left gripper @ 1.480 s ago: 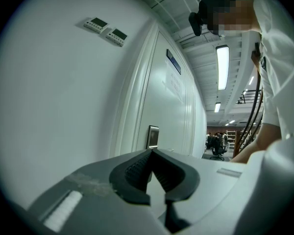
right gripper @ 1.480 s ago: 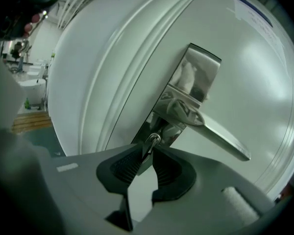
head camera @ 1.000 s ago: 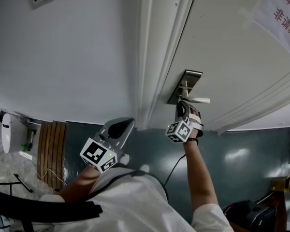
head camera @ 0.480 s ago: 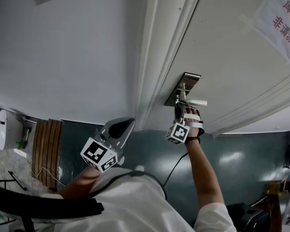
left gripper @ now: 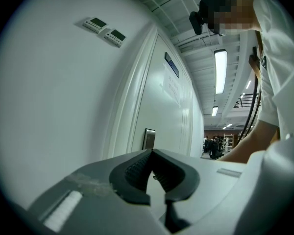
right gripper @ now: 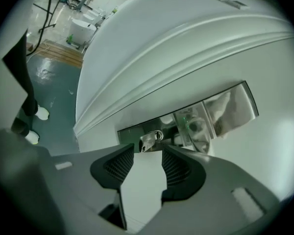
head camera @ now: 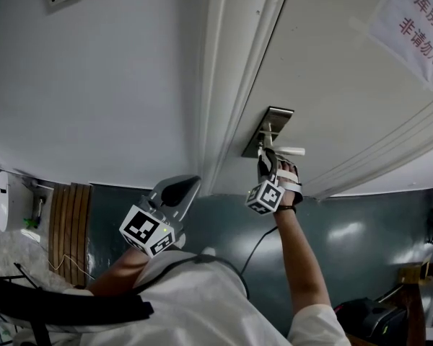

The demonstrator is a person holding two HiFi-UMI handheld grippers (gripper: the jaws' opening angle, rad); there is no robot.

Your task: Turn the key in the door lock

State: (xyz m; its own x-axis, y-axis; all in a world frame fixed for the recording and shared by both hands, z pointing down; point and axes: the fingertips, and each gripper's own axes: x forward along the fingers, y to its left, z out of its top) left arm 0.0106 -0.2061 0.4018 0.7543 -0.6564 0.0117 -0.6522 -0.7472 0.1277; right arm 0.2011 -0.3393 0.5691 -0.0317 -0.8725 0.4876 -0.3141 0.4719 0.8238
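A silver key [right gripper: 149, 140] sticks out of the metal lock plate [right gripper: 220, 112] on the white door [head camera: 332, 85]. My right gripper [right gripper: 148, 150] points at it from just below. Its jaws have just been opening and now stand apart, with the key's head ahead of the tips and no pad pressing on it. In the head view the right gripper [head camera: 264, 153] sits under the lock plate [head camera: 268, 130], beside the lever handle [head camera: 290, 151]. My left gripper [head camera: 180, 188] hangs back near my body, shut on nothing [left gripper: 152, 152], facing the wall and the distant lock plate [left gripper: 149, 138].
The white door frame [head camera: 220, 85] runs between the door and the plain wall [head camera: 94, 85]. A paper notice [head camera: 411, 20] with red print hangs on the door. Wall control panels [left gripper: 105, 29] sit high on the wall. A dark green floor [head camera: 346, 229] lies below.
The right gripper stays at the lock and has rolled slightly at the wrist. The head view has shifted a little. The left gripper has not moved.
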